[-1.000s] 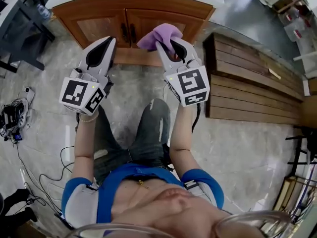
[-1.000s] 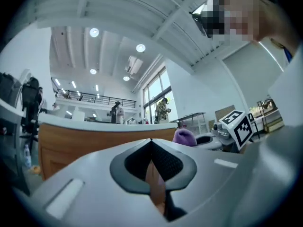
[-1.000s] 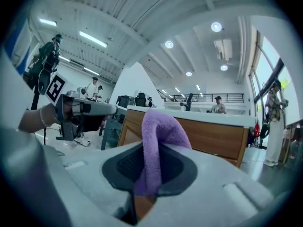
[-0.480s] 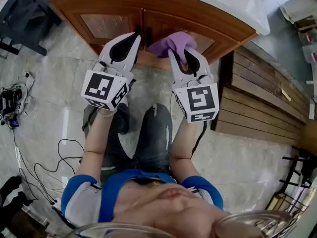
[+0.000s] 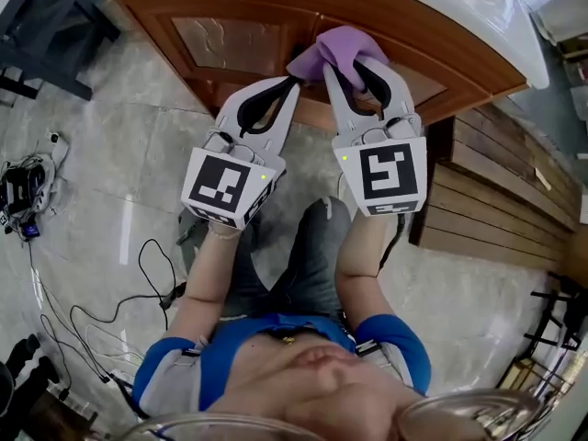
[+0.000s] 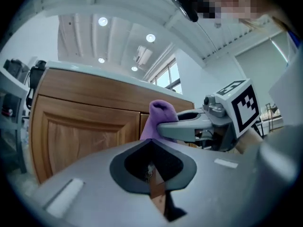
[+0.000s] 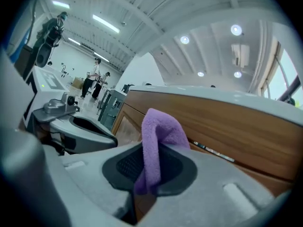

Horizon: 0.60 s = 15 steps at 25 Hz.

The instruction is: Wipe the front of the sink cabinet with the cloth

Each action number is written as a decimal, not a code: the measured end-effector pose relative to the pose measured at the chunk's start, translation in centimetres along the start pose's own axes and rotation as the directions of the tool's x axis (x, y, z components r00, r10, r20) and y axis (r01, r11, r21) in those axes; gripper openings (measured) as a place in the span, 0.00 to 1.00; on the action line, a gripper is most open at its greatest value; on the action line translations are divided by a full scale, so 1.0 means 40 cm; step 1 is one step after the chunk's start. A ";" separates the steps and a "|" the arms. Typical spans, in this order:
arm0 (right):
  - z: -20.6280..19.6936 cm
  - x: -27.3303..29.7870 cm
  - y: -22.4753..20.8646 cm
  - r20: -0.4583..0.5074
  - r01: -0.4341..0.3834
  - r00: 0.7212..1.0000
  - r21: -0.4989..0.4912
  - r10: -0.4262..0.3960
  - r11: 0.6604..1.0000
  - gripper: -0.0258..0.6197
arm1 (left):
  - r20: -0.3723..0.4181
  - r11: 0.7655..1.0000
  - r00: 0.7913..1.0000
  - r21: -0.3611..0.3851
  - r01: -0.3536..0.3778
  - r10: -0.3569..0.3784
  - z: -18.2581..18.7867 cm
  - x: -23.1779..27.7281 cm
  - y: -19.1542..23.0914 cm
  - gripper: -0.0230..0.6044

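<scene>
The wooden sink cabinet (image 5: 230, 39) stands under a white countertop (image 5: 478, 21) at the top of the head view. My right gripper (image 5: 354, 62) is shut on a purple cloth (image 5: 335, 46), which bunches out past its tips in front of the cabinet's right door. The right gripper view has the cloth (image 7: 160, 129) folded between the jaws, with the cabinet front (image 7: 236, 122) just behind it; contact cannot be told. My left gripper (image 5: 292, 83) is shut and holds nothing, close beside the right one. From the left gripper view, the cloth (image 6: 161, 115) and the left door (image 6: 71, 131) show.
A slatted wooden platform (image 5: 496, 209) lies on the floor right of the cabinet. Cables (image 5: 64, 292) and a small black device (image 5: 18, 200) lie on the tiled floor at left. A dark frame (image 5: 46, 21) stands at the upper left. The person's legs are below the grippers.
Both grippers have moved forward and rightward toward the cabinet, and the cloth is now up against the door area. The left gripper has drawn in beside the right.
</scene>
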State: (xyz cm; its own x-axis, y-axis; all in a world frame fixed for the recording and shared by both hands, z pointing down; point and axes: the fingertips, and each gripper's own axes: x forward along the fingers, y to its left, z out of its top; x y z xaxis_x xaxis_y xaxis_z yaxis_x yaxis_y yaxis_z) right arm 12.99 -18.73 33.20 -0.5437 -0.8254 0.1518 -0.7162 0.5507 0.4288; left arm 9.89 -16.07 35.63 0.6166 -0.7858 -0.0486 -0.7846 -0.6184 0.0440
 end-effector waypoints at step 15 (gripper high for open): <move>0.004 0.031 -0.024 -0.004 0.055 0.998 -0.011 -0.055 0.998 0.13 | -0.012 1.000 1.000 0.009 0.025 -0.024 -0.024 0.035 0.001 0.04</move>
State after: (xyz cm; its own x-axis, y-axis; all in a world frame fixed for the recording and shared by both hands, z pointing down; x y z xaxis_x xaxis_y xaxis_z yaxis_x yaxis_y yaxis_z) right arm 12.96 -20.27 32.83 -0.5017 -0.8549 0.1319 -0.7398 0.5031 0.4467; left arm 10.79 -17.22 36.50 0.6364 -0.7705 -0.0376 -0.7697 -0.6374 0.0339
